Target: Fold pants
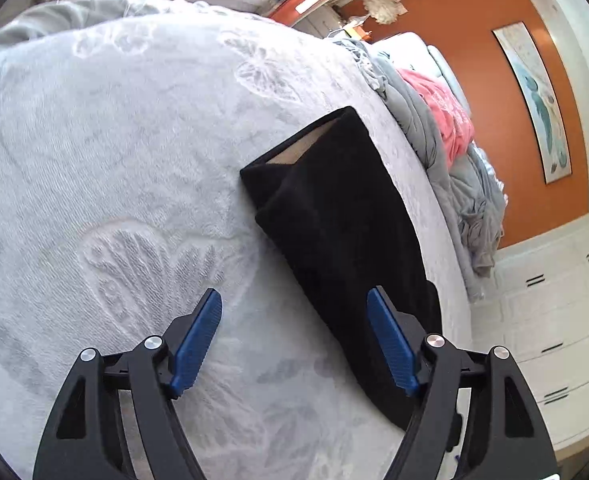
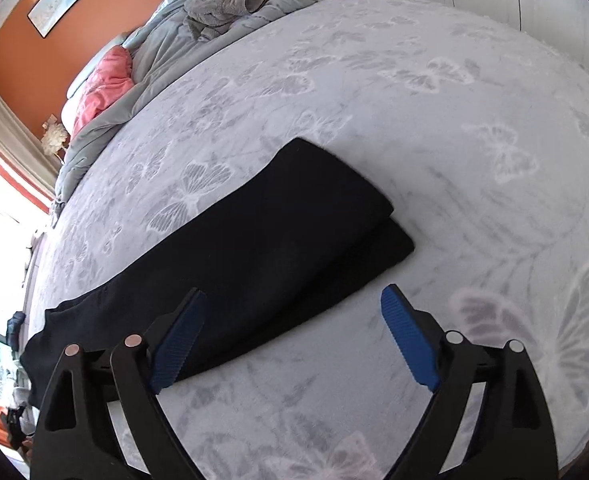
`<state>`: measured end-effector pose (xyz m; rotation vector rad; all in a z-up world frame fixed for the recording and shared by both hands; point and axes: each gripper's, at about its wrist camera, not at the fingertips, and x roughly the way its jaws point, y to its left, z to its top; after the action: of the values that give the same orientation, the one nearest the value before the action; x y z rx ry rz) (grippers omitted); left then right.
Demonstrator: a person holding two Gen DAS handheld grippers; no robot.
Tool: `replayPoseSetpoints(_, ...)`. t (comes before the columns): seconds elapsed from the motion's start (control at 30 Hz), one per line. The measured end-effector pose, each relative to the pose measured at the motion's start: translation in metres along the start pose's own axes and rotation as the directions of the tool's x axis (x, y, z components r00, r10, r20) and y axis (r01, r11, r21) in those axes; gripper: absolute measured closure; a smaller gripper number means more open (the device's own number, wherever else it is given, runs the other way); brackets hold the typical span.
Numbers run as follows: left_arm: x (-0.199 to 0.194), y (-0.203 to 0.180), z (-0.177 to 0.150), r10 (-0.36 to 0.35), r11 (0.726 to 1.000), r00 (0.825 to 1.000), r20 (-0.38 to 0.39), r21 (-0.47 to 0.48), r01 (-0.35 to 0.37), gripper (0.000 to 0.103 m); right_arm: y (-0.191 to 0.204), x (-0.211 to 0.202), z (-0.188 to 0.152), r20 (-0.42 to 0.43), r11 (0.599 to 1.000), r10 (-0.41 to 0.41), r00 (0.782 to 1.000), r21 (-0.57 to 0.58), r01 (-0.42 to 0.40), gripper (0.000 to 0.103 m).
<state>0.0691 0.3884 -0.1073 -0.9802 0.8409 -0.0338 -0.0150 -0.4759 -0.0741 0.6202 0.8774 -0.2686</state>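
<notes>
Black pants (image 1: 334, 216) lay folded on butterfly-patterned bedspread (image 1: 114, 140), toward 1 o'clock of left gripper (image 1: 294, 300). Right gripper (image 2: 294, 296) likewise spread apart, both empty. No legible writing.

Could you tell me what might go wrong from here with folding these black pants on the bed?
1. The top layer of the black pants sits offset from the lower one at the end, so another fold may come out uneven.
2. Both the left gripper and right gripper are open and empty; a regrasp might catch only one layer.
3. The pants lie near the bedspread edge and could slide off.
</notes>
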Motion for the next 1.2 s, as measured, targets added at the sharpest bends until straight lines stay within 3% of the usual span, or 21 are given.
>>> replayPoseSetpoints(0.17, 0.032, -0.026, 0.008, 0.028, 0.999, 0.999, 0.036, 0.038, -0.029, 0.029, 0.011, 0.027, -0.009, -0.060, 1.000, 0.027, 0.998, 0.011, -0.026, 0.016)
replayPoseSetpoints(0.3, 0.046, -0.035, 0.020, 0.036, 0.997, 0.997, 0.070, 0.063, -0.041, 0.031, 0.011, 0.045, -0.004, -0.024, 0.996, 0.056, 0.998, 0.078, -0.054, 0.015)
replayPoseSetpoints(0.37, 0.053, -0.035, 0.024, 0.061, 0.997, 0.996, 0.068, 0.049, -0.065, 0.058, 0.012, 0.052, 0.003, 0.010, 0.992, 0.072, 0.997, 0.103, -0.072, 0.020)
replayPoseSetpoints(0.4, 0.060, -0.032, 0.027, 0.049, 0.998, 0.998, 0.036, 0.029, -0.050, 0.085, 0.013, 0.055, 0.007, 0.018, 0.992, 0.070, 0.997, 0.108, -0.072, 0.030)
replayPoseSetpoints(0.43, 0.063, -0.026, 0.030, 0.030, 0.999, 0.999, 0.024, -0.015, -0.030, 0.087, 0.014, 0.060, 0.010, 0.012, 0.991, 0.069, 0.998, 0.112, -0.070, 0.070)
replayPoseSetpoints(0.47, 0.061, -0.024, 0.032, 0.016, 0.998, 0.999, 0.032, -0.058, -0.015, 0.088, 0.014, 0.065, 0.014, -0.012, 0.988, 0.080, 0.997, 0.133, -0.078, 0.091)
replayPoseSetpoints(0.53, 0.051, -0.033, 0.035, 0.021, 0.998, 0.999, 0.049, -0.053, -0.019, 0.090, 0.017, 0.054, 0.022, 0.016, 0.981, 0.108, 0.994, 0.157, -0.109, 0.092)
replayPoseSetpoints(0.67, 0.011, -0.072, 0.048, -0.025, 1.000, 0.999, 0.031, -0.012, 0.026, 0.090, 0.050, -0.012, 0.053, 0.095, 0.968, 0.232, 0.968, 0.070, -0.239, 0.092)
replayPoseSetpoints(0.83, -0.052, -0.112, 0.040, 0.025, 0.995, 1.000, -0.005, 0.095, -0.024, 0.090, 0.051, -0.073, 0.051, 0.109, 0.978, 0.209, 0.972, -0.044, -0.205, 0.092)
replayPoseSetpoints(0.9, -0.067, -0.101, 0.025, 0.068, 0.991, 0.998, -0.017, 0.113, -0.066, 0.090, 0.025, -0.069, 0.029, 0.073, 0.988, 0.147, 0.986, -0.052, -0.144, 0.092)
replayPoseSetpoints(0.97, -0.063, -0.069, 0.004, 0.129, 0.984, 0.989, -0.071, 0.129, -0.119, 0.088, -0.019, -0.046, -0.003, -0.021, 0.992, 0.125, 0.992, 0.031, -0.124, 0.091)
replayPoseSetpoints(1.07, -0.037, 0.003, -0.031, 0.208, 0.978, 0.959, -0.191, 0.024, -0.207, 0.088, -0.061, -0.008, -0.049, -0.117, 0.994, 0.078, 0.990, 0.079, -0.069, 0.091)
replayPoseSetpoints(1.1, -0.030, 0.019, -0.036, 0.198, 0.979, 0.960, -0.198, -0.006, -0.204, 0.087, -0.069, -0.009, -0.056, -0.078, 0.988, 0.121, 0.990, 0.103, -0.113, 0.091)
replayPoseSetpoints(1.13, -0.032, 0.029, -0.041, 0.153, 0.987, 0.973, -0.173, -0.026, -0.160, 0.085, -0.071, -0.011, -0.057, -0.056, 0.984, 0.145, 0.988, 0.116, -0.138, 0.090)
replayPoseSetpoints(1.2, -0.039, 0.028, -0.043, 0.130, 0.991, 0.981, -0.145, -0.025, -0.135, 0.085, -0.070, -0.010, -0.055, -0.048, 0.980, 0.162, 0.986, 0.127, -0.155, 0.087)
